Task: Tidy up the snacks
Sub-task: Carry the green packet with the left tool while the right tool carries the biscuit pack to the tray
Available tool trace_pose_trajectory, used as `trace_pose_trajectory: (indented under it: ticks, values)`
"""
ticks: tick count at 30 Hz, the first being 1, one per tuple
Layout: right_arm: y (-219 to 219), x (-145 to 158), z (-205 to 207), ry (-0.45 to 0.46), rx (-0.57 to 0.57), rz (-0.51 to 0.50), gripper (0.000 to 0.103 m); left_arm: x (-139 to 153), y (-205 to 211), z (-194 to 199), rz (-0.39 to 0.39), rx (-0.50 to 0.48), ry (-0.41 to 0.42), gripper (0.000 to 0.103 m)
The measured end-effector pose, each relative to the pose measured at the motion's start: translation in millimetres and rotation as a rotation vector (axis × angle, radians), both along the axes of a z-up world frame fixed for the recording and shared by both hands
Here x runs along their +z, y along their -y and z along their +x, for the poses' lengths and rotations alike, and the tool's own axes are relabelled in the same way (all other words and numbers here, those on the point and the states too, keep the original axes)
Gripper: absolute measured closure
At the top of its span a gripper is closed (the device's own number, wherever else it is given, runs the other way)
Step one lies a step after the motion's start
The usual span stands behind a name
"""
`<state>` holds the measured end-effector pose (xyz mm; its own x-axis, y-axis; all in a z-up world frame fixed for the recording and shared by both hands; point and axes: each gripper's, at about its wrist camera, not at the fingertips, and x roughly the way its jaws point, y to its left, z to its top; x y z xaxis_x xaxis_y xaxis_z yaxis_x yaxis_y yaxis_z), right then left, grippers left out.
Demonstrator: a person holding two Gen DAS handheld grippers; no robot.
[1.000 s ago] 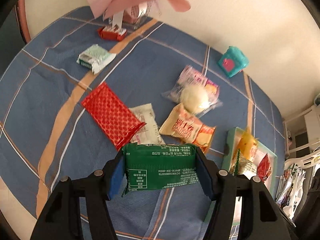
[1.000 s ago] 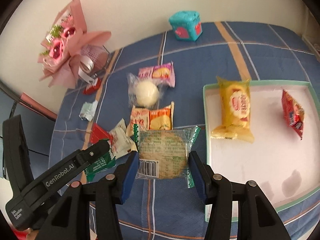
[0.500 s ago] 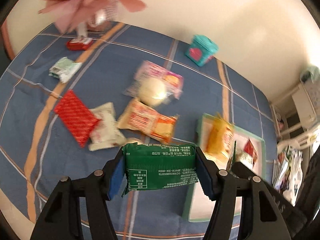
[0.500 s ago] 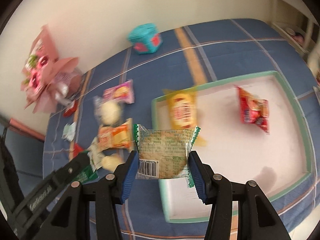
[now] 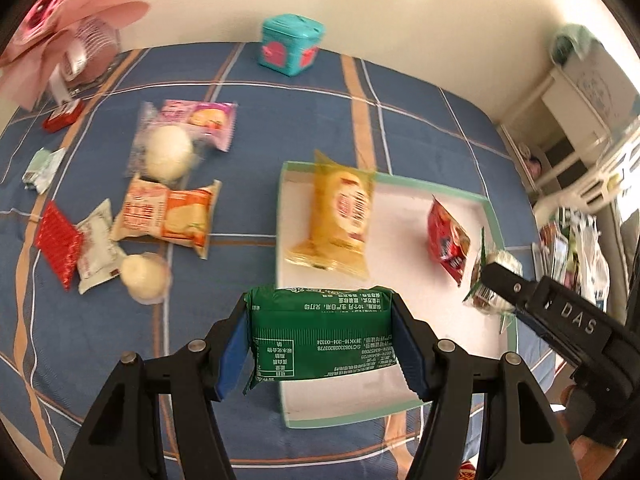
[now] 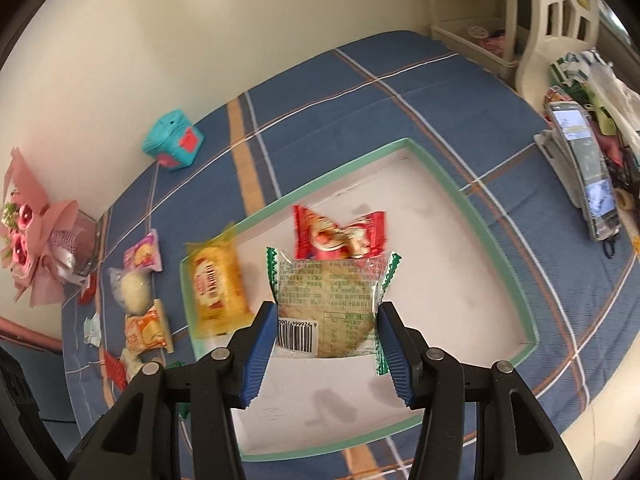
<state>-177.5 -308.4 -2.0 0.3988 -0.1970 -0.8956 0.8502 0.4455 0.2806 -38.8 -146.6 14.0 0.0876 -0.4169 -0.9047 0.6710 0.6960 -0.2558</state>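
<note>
My left camera looks down from above the tray's near left corner; my right one sits high over the tray's near edge. Both see the green-rimmed tray (image 5: 280, 208) (image 6: 500, 248) and teal box (image 5: 291, 44) (image 6: 173, 145).

From my feed there's a blue plaid tablecloth with orange and white stripes (image 5: 420, 128) covering the table, which sits right against a cream wall (image 6: 200, 40). A small teal cube-shaped box with red patches (image 5: 290, 50) sits near that wall. Off at the far left corner is a pink paper-wrapped flower bouquet (image 6: 36, 248). On the right side I can see a white lattice-sided plastic rack (image 6: 552, 20), plus two phones on a stand (image 6: 580, 168) beside a messy heap of bags.
</note>
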Motion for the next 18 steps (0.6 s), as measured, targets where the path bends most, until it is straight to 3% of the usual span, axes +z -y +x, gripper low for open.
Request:
trace_pose_trajectory:
  ticks: [7, 18]
  values:
    - [2.9, -20.5, 4.7, -0.055, 0.025, 0.049, 0.049, -14.2, 14.8, -15.4, 0.059, -0.055, 0.014, 0.037]
    - [-6.5, -62.0, 17.5, -0.174, 0.092, 0.122, 0.048, -57.0, 28.7, -28.5, 0.185, -0.117, -0.033, 0.037]
